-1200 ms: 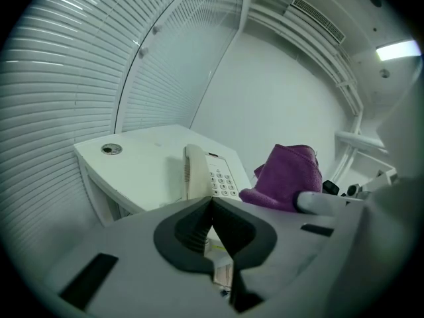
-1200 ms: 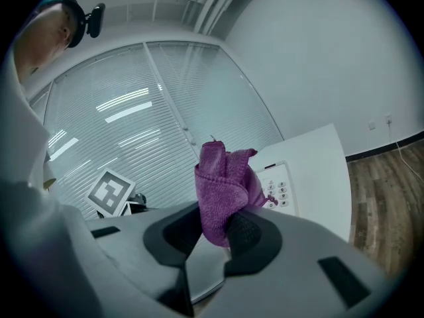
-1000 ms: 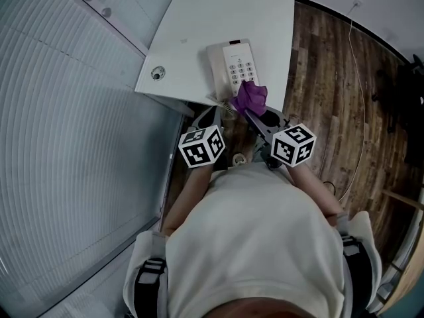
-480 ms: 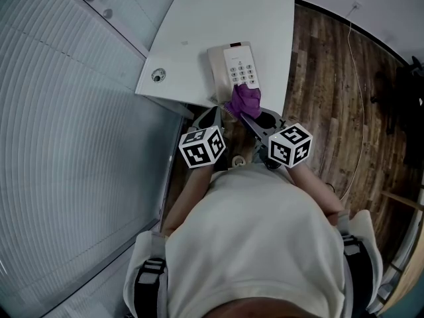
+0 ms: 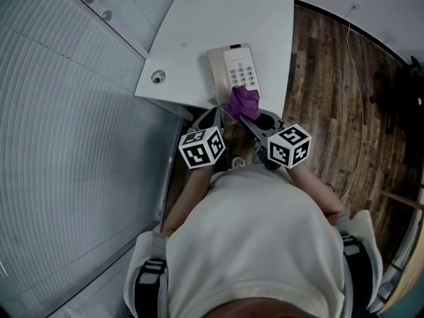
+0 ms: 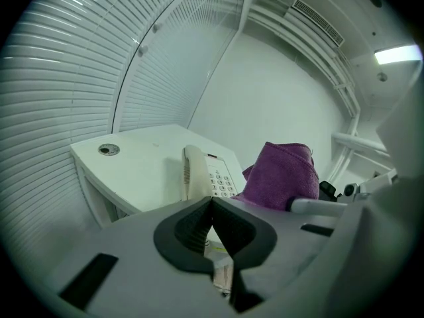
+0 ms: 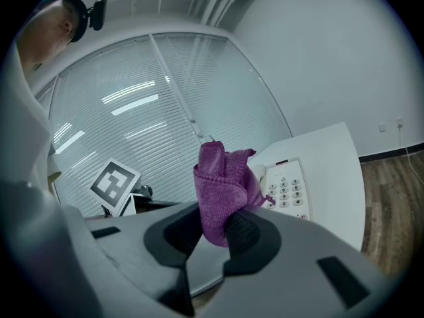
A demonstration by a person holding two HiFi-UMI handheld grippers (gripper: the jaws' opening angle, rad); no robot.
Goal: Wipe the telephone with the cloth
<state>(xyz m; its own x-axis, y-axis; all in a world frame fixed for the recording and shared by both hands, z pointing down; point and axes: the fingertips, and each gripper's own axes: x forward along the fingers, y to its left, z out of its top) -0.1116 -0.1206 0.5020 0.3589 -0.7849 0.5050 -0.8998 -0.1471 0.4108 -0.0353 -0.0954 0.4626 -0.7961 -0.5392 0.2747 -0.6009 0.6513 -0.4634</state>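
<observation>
A white telephone with a keypad lies near the front edge of the white desk. My right gripper is shut on a bunched purple cloth, which rests over the phone's near end, below the keys. In the right gripper view the cloth stands up between the pads, with the telephone just beyond it. My left gripper hangs shut and empty at the desk's front edge, left of the cloth. From the left gripper view the handset side of the telephone and the cloth show ahead.
A round grommet sits in the desk's left corner. Window blinds fill the left side, and wood floor lies to the right. A thin cable trails across the floor.
The right gripper has drawn the cloth left and nearer along the phone's lower end. The left gripper has stayed put.
</observation>
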